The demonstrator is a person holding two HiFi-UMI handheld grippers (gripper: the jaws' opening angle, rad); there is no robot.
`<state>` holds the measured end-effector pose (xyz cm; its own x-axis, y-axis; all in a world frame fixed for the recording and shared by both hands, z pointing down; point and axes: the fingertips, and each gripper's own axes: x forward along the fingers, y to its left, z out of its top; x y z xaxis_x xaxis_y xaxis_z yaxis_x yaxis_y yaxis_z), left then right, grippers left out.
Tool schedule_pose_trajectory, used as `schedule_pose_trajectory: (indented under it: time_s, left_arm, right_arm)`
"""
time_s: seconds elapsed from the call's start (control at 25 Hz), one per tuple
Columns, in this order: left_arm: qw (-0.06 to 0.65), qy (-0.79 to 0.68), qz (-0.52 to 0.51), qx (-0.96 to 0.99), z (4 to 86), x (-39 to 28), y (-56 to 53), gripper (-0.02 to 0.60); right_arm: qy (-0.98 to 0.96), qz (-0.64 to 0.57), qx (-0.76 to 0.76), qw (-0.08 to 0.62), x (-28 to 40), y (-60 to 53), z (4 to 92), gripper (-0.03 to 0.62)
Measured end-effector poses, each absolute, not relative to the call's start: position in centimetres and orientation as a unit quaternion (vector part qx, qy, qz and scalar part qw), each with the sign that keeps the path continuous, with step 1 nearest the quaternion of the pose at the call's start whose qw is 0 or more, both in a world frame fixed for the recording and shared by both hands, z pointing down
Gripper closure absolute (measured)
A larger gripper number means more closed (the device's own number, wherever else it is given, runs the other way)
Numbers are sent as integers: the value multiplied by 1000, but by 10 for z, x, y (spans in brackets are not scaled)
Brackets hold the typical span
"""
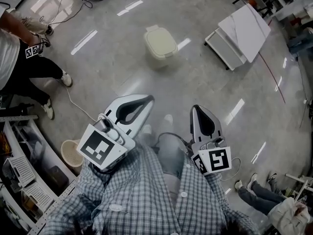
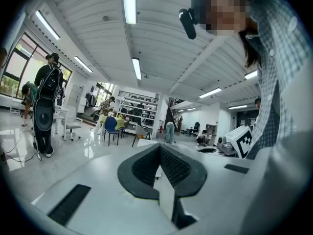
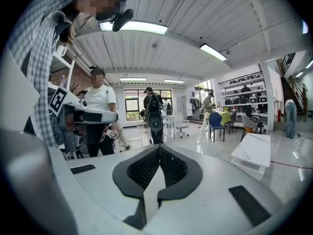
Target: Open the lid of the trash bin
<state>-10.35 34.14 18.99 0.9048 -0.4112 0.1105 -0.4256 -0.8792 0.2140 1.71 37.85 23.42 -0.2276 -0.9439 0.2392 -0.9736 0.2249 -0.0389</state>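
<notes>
A cream trash bin (image 1: 160, 43) with its lid down stands on the grey floor, well ahead of me. My left gripper (image 1: 148, 98) is held at chest height, pointing forward toward the bin, jaws together with nothing between them. My right gripper (image 1: 197, 108) hangs beside it, also shut and empty. In the left gripper view the left gripper (image 2: 159, 147) points level into the room, tips touching. In the right gripper view the right gripper (image 3: 159, 147) is likewise closed. The bin shows in neither gripper view.
A white folded board on a stand (image 1: 238, 35) lies right of the bin. A person (image 1: 19, 65) stands at the left by cables on the floor. A shelf rack (image 1: 24, 175) and a round woven basket (image 1: 72, 152) sit at my lower left. Another person (image 1: 266, 199) crouches lower right.
</notes>
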Motion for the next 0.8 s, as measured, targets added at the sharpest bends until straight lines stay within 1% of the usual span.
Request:
schedule_pose_trajectory:
  time_s: [0.32,0.8]
  left_arm:
    - [129,-242,30,961,194,-107,329,577]
    - [133,-266,35,954,197,-73,287,577]
  right_arm:
    - [-784,99,608,82,24,362,238,576]
    - [-796,100,592,81,62,313,238,576]
